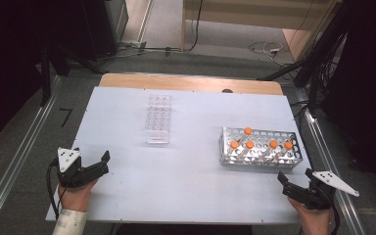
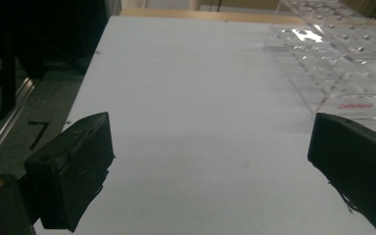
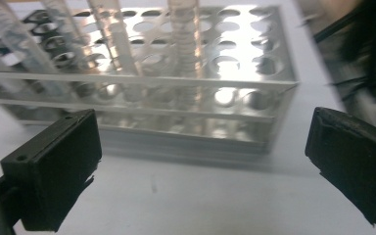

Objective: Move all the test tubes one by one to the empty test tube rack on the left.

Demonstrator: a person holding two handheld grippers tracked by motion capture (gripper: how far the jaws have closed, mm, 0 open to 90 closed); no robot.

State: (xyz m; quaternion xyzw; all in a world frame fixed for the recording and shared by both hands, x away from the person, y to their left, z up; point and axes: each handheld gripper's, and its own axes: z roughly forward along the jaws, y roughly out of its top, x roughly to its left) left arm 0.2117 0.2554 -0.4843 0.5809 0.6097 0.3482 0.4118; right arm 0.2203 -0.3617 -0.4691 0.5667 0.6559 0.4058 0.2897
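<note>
A white table point(image 1: 186, 186) is seen with a wooden strip along its far edge. Grey floor point(image 1: 166, 29) lies beyond the table, with cables point(image 1: 267, 48) trailing there, and a metal rail point(image 1: 14, 166) (silver) runs left of the table.

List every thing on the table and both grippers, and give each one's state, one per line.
Left gripper: open, empty, near the table's left edge.
Right gripper: open, empty, just in front of the metal rack.
Metal rack: standing flat, most holes empty.
Orange-capped tubes: five, capped, seated in the rack, some leaning.
Clear plastic rack: flat on the table, holding nothing.
</note>
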